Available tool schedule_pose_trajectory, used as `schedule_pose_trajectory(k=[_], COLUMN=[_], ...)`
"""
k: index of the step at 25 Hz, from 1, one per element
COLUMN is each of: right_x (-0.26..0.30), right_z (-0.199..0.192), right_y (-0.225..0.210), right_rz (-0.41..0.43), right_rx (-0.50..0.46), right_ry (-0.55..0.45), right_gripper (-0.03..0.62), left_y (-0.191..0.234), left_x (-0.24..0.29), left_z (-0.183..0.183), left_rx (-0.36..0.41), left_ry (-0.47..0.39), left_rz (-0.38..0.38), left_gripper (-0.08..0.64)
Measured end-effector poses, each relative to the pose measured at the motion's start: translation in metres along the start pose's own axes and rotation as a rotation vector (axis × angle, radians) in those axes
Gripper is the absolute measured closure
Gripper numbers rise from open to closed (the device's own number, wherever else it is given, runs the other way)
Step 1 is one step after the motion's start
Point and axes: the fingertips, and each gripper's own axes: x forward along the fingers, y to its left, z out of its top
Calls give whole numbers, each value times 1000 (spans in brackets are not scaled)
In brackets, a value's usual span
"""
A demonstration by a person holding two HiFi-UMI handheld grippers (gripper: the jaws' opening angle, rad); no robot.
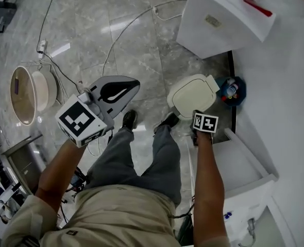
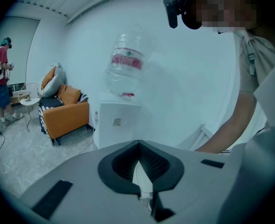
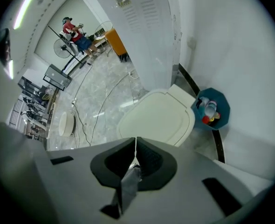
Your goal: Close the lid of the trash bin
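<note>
The trash bin (image 1: 179,98) is found on the floor (image 1: 131,40) beside a blue tub (image 1: 233,90), with its cream lid (image 3: 158,118) lying flat and closed. The right gripper (image 3: 135,143) is held over the bin's near edge, fingers clenched on nothing. The left gripper (image 2: 138,146) is raised well apart, fingers likewise clenched and empty.

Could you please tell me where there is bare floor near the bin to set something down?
Bare floor lies ahead of the bin, between the cable and the dispenser. Crowded: the blue tub fills the gap right of the bin; shoes stand at its near side.
</note>
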Motion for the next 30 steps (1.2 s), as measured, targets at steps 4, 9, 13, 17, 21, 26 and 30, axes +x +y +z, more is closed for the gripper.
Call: schedule_pose_trajectory(k=[4, 9, 13, 17, 21, 26, 30], right_x=[-54, -126, -192, -272, -354, -461, -554], right_z=[12, 31, 46, 65, 70, 71, 65], right_y=[21, 50, 79, 98, 127, 169, 199], right_rz=[-20, -38, -26, -46, -51, -68, -123], right_rx=[4, 24, 24, 13, -2, -51, -89], right_ry=[-83, -223, -344, -510, -669, -877, -1077], right_gripper=[566, 566, 566, 566, 566, 568, 568], left_y=[-7, -8, -11, -18, -36, -66, -90], left_x=[-35, -79, -110, -133, -160, -187, -202], left_z=[28, 61, 81, 102, 119, 142, 170], left_rx=[20, 46, 70, 101, 135, 194, 284], left_ry=[-45, -112, -152, -201, -224, -246, -287], left_rz=[-10, -11, -20, -51, -93, -163, -236], left_gripper=[548, 548, 548, 548, 548, 548, 548])
